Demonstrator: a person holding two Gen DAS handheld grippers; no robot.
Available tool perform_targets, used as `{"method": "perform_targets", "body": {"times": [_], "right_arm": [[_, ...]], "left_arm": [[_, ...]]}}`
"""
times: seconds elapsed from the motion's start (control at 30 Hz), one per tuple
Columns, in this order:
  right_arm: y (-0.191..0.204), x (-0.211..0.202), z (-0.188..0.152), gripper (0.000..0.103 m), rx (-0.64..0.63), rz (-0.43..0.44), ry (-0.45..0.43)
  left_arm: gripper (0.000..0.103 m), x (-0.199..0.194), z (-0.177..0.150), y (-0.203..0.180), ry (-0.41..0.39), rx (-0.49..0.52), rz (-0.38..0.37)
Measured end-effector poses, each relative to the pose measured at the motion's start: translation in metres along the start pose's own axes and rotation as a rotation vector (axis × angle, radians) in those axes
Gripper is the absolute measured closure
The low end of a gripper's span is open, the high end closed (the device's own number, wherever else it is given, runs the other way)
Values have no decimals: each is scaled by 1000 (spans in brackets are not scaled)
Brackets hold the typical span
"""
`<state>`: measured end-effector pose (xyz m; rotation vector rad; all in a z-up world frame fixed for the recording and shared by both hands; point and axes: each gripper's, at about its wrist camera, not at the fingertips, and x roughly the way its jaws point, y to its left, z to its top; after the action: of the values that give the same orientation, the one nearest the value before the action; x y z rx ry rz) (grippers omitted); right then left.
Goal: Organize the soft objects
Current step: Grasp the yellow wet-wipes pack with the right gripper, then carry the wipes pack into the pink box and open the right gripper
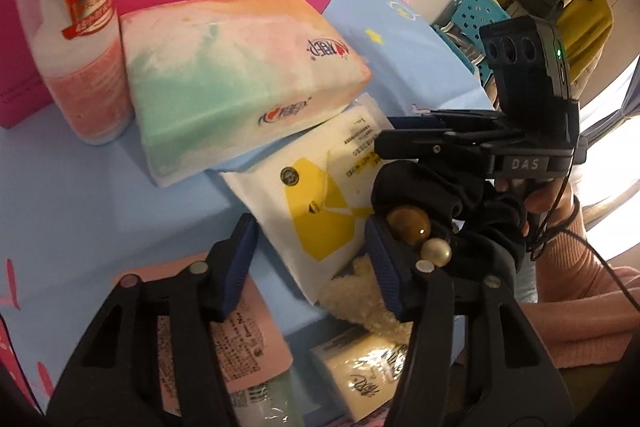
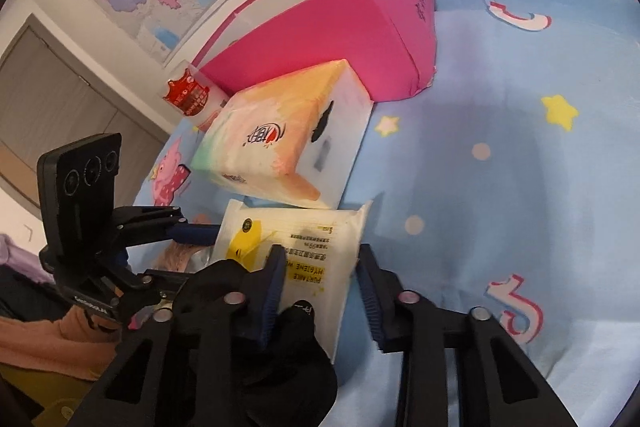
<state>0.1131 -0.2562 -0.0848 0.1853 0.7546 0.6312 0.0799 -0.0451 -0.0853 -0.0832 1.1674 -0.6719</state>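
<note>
With the white-and-yellow wet-wipe pack (image 2: 296, 247) as landmark, the pastel tissue pack (image 2: 280, 135) overlaps its far edge before the pink box (image 2: 340, 27), while the left gripper (image 1: 316, 263) gapes empty over it and the right gripper (image 2: 320, 291), wide open, straddles its near corner beside a black beaded scrunchie (image 1: 436, 211).

Blue bedsheet (image 2: 500, 167) carries pink box (image 2: 340, 27), tissue pack (image 2: 280, 135).

Bedsheet (image 2: 500, 163): matt printed cotton-like cloth. Pink box (image 2: 340, 27): smooth matt card. Tissue pack (image 1: 240, 75) & wipes pack (image 1: 320, 195): soft plastic film w/ slight sheen. Black scrunchie (image 1: 452, 195): matt cloth w/ glossy beads. Gripper pads (image 1: 236, 263): ribbed blue rubber-like; frames matt black plastic.
</note>
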Motion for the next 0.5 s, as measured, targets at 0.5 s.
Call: {"method": "perform_targets", "body": {"times": [0.5], "right_arm": [[17,-35,-4,89,-70,0,-145]], "left_arm": [[58,-29,3,-10,-109,-44,11]]}}
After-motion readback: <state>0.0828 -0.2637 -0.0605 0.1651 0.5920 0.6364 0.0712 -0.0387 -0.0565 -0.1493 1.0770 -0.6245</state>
